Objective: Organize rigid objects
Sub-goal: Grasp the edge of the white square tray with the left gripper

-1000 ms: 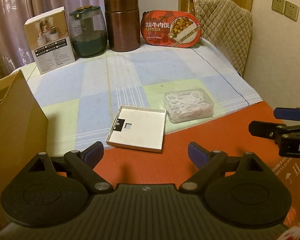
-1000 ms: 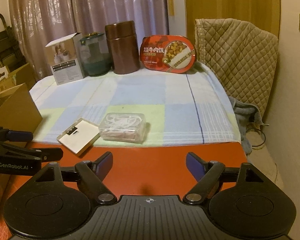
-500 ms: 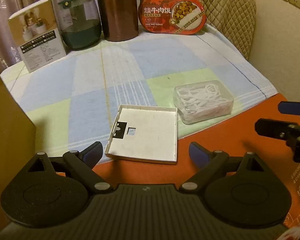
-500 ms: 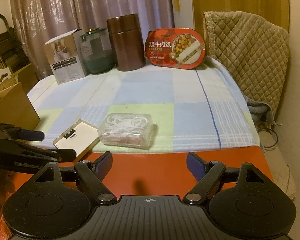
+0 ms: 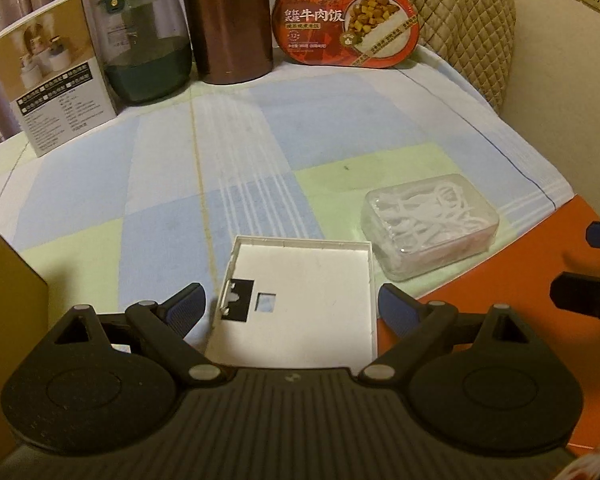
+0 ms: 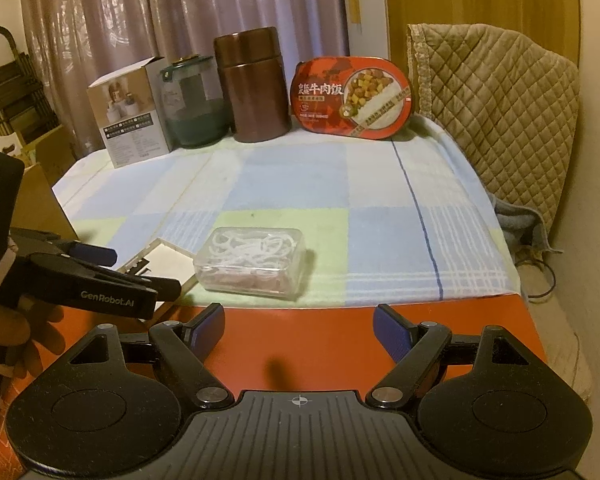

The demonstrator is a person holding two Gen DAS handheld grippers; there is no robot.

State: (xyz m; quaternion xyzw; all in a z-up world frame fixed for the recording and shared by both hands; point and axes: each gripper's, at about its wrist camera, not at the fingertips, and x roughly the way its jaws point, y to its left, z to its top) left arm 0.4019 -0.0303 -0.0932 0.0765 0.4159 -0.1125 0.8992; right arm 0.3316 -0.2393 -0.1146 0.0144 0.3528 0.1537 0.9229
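A flat white square tray (image 5: 300, 300) lies on the checked cloth at the table's near edge. My left gripper (image 5: 292, 310) is open, its fingers on either side of the tray's near part, not touching it. A clear plastic box of white floss picks (image 5: 430, 222) sits just right of the tray. In the right wrist view the clear box (image 6: 252, 258) lies ahead of my right gripper (image 6: 300, 328), which is open and empty over the red surface. The left gripper (image 6: 100, 280) shows there at the left, over the tray (image 6: 168, 258).
At the back stand a white carton (image 5: 56, 88), a green glass jar (image 5: 146, 44), a brown canister (image 5: 230, 24) and a red meal box (image 5: 348, 26). A cardboard box (image 5: 4, 300) is at the left. A quilted chair back (image 6: 496, 120) is at the right.
My left gripper has moved forward and down until its fingers flank the white tray. My right gripper has moved slightly closer to the clear box. Both stay open.
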